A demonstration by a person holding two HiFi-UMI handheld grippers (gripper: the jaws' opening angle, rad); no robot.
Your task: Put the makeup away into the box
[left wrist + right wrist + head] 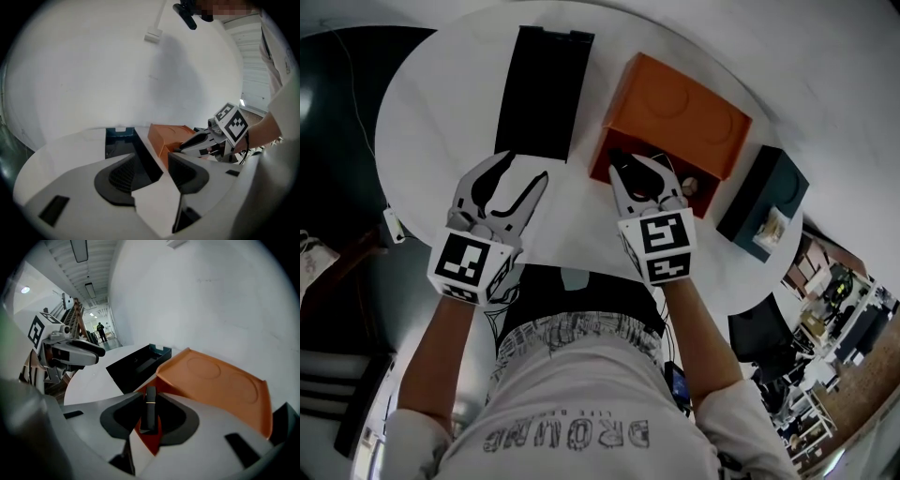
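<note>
An orange box (680, 112) stands on the round white table (431, 112) with its lid raised; it also shows as the orange box (215, 380) and the orange box (165, 138). My right gripper (639, 174) hovers at the box's near edge, shut on a black makeup tube (150, 406) with a thin gold ring, which stands upright between the pads. A pale item (690, 187) lies inside the box. My left gripper (528, 167) is open and empty, just short of a black tray (542, 89). The left gripper (152, 168) points at the black tray (119, 140).
A dark teal box (766, 190) sits right of the orange box. The black tray (138, 363) lies left of it. The table's near edge is by the person's waist. Dark floor and a chair are at the left. A distant person stands in a corridor (100, 331).
</note>
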